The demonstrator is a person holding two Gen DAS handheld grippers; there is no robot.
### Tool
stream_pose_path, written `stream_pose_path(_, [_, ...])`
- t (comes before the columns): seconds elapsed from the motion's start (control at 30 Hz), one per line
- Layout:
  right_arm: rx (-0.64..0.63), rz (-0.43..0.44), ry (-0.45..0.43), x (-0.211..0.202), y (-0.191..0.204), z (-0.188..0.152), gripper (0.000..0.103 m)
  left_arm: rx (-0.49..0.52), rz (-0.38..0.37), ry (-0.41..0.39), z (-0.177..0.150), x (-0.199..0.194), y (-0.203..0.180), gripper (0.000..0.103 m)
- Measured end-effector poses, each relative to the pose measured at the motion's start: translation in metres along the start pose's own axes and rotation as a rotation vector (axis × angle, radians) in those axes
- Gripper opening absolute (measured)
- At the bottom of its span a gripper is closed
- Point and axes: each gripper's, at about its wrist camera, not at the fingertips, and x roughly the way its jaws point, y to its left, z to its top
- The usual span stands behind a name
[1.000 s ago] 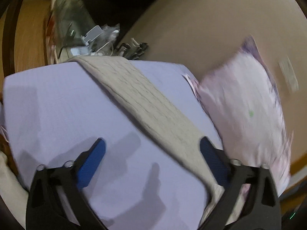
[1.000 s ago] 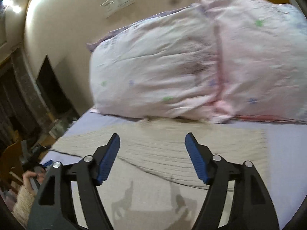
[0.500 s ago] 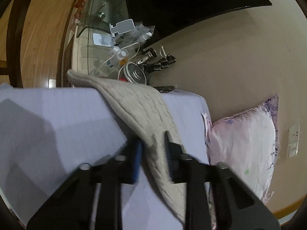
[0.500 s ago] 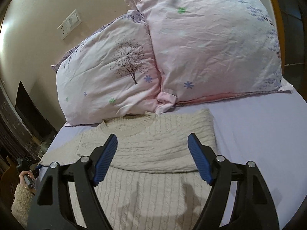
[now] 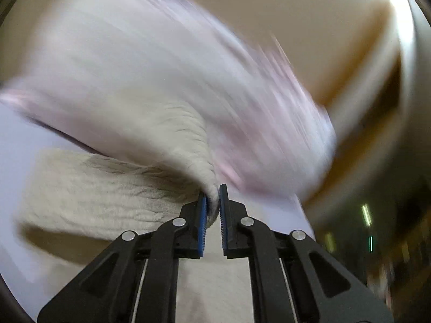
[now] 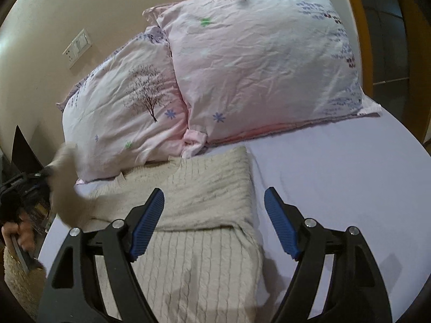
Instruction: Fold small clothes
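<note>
My left tongs [image 5: 212, 199] pinch a sleeve [image 5: 194, 145] of the cream knitted sweater [image 6: 199, 215], lifting it off the bed [image 6: 350, 188] at the left; that view is blurred. My right tongs [image 6: 214, 220] hang spread wide above the sweater, touching nothing. The sweater lies flat on the lilac sheet, its right sleeve folded across the chest, collar near two pink pillows [image 6: 242, 62] at the far side.
</note>
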Motion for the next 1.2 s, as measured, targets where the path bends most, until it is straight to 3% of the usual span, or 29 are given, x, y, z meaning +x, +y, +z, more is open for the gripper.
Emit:
stream_pose_path(0.07, [-0.009,0.011,0.026,-0.008,-0.003,-0.005,0.077,0.065,-0.049,0.171,-0.026,0.044,-0.028,0.007])
stream_pose_path(0.13, [-0.032,0.033,0.040,-0.021,-0.006,-0.012,0.080,0.089,-0.061,0.232,-0.047,0.051,-0.035,0.007])
stream_pose_path(0.2, [-0.054,0.064,0.062,-0.039,-0.012,-0.023,0.089,0.121,-0.046,0.218,-0.060,0.025,-0.028,0.007])
stream_pose_path(0.33, [0.006,0.205,0.206,-0.055,-0.029,-0.050,0.089,0.148,-0.002,0.165,-0.087,-0.058,-0.006,0.007])
stream_pose_path(0.4, [0.093,0.322,0.320,-0.058,-0.039,-0.070,0.089,0.111,0.039,0.151,-0.107,-0.101,0.011,0.021])
stream_pose_path(0.43, [0.114,0.360,0.352,-0.060,-0.040,-0.077,0.089,0.089,0.054,0.148,-0.112,-0.113,0.023,0.038])
stream_pose_path(0.47, [0.141,0.406,0.397,-0.064,-0.043,-0.088,0.089,0.062,0.072,0.143,-0.124,-0.129,0.033,0.047])
stream_pose_path(0.53, [0.158,0.447,0.473,-0.073,-0.045,-0.109,0.087,-0.024,0.075,0.128,-0.150,-0.167,0.055,0.048])
stream_pose_path(0.63, [0.194,0.394,0.580,-0.081,-0.050,-0.137,0.074,-0.142,0.067,0.133,-0.186,-0.195,0.081,0.054])
stream_pose_path(0.73, [0.280,0.367,0.654,-0.070,-0.061,-0.160,0.065,-0.231,0.057,0.159,-0.212,-0.193,0.100,0.054])
stream_pose_path(0.87, [0.392,0.467,0.703,-0.047,-0.062,-0.184,0.040,-0.305,0.003,0.208,-0.231,-0.164,0.111,0.053])
stream_pose_path(0.97, [0.405,0.520,0.714,-0.038,-0.055,-0.195,0.008,-0.322,-0.035,0.217,-0.239,-0.153,0.109,0.049])
stream_pose_path(1.0, [0.406,0.539,0.706,-0.039,-0.054,-0.195,0.008,-0.338,-0.061,0.210,-0.241,-0.150,0.108,0.044])
stream_pose_path(1.1, [0.346,0.547,0.651,-0.048,-0.043,-0.188,0.007,-0.372,-0.092,0.201,-0.244,-0.147,0.108,0.014])
stream_pose_path(1.2, [0.305,0.583,0.560,-0.061,-0.034,-0.166,0.007,-0.383,-0.112,0.176,-0.239,-0.151,0.103,0.008])
